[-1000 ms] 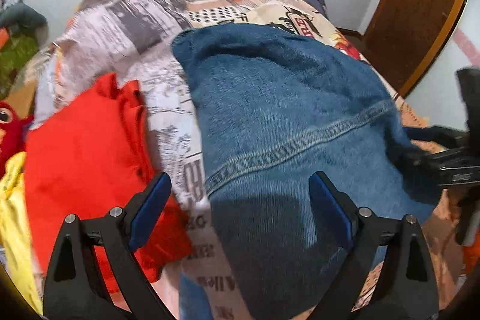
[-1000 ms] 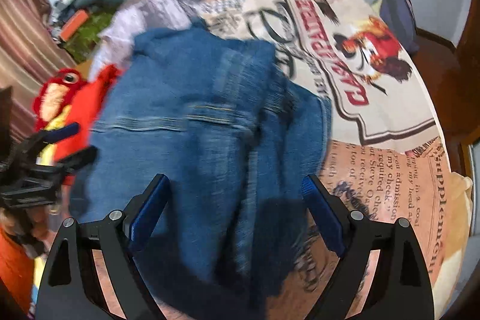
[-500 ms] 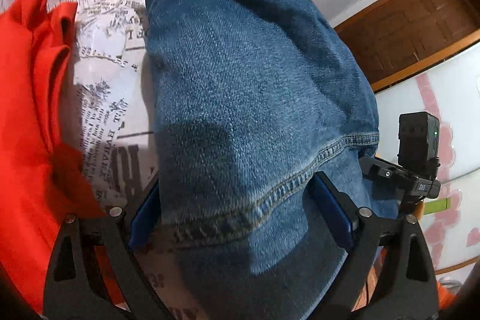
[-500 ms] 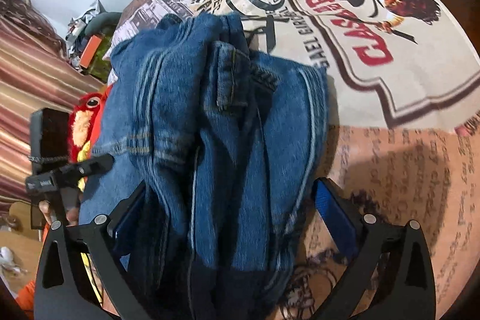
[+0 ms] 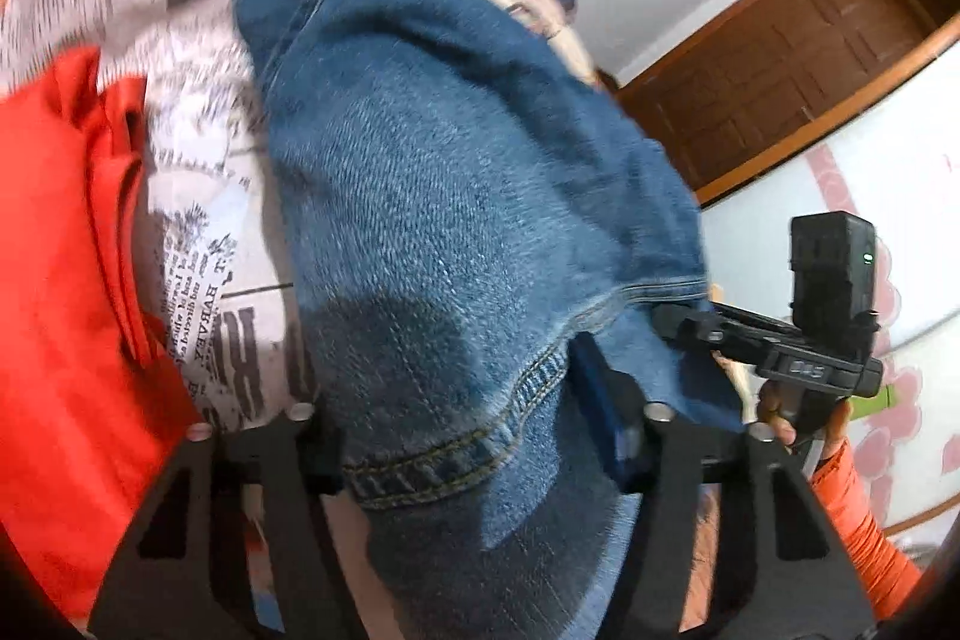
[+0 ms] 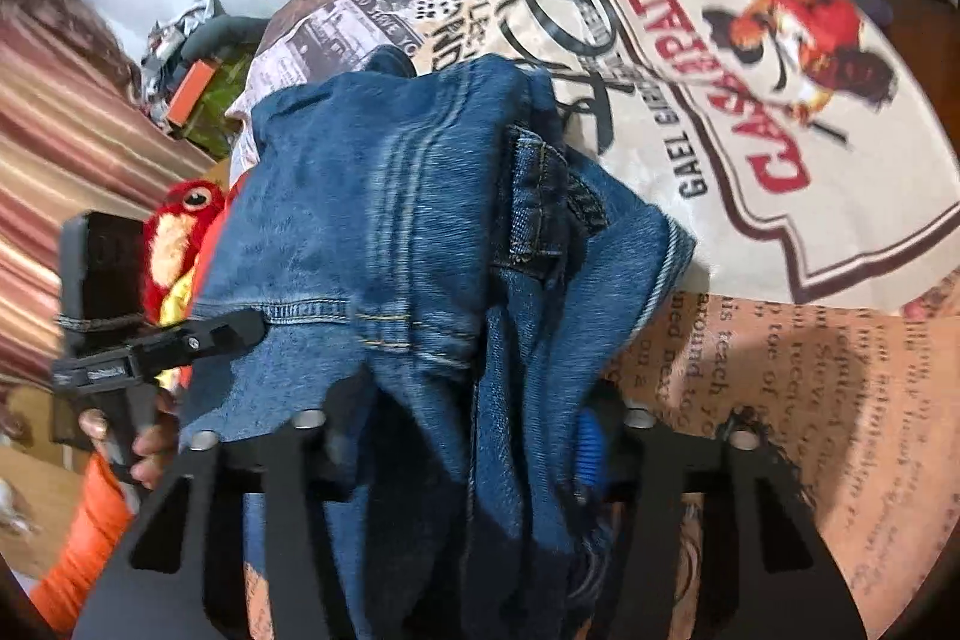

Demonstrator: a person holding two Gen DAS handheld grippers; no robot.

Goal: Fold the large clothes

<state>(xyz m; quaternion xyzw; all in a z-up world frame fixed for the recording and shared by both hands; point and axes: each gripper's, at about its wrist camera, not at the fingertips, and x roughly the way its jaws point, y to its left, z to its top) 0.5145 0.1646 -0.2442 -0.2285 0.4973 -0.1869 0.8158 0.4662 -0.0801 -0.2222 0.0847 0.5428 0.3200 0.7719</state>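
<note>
While the left gripper (image 5: 456,436) has just been closing, its fingers (image 5: 603,400) clamp a stitched seam of the jeans (image 5: 432,196), which lie on the bed (image 5: 198,232) beside a red garment (image 5: 66,280). From the right wrist, the right gripper (image 6: 468,430) has also just been closing, its fingers (image 6: 591,445) pinching bunched jeans (image 6: 384,220) near the bed's (image 6: 780,370) front edge.

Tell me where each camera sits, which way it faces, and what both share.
Left wrist: on the left tongs, looking down along them at the jeans on the bed; the right hand shows.
Right wrist: on the right tongs, looking down at the jeans; the left hand shows.
Shared: jeans, bed, and each other's tongs. Both tongs have just been closing onto the denim.
</note>
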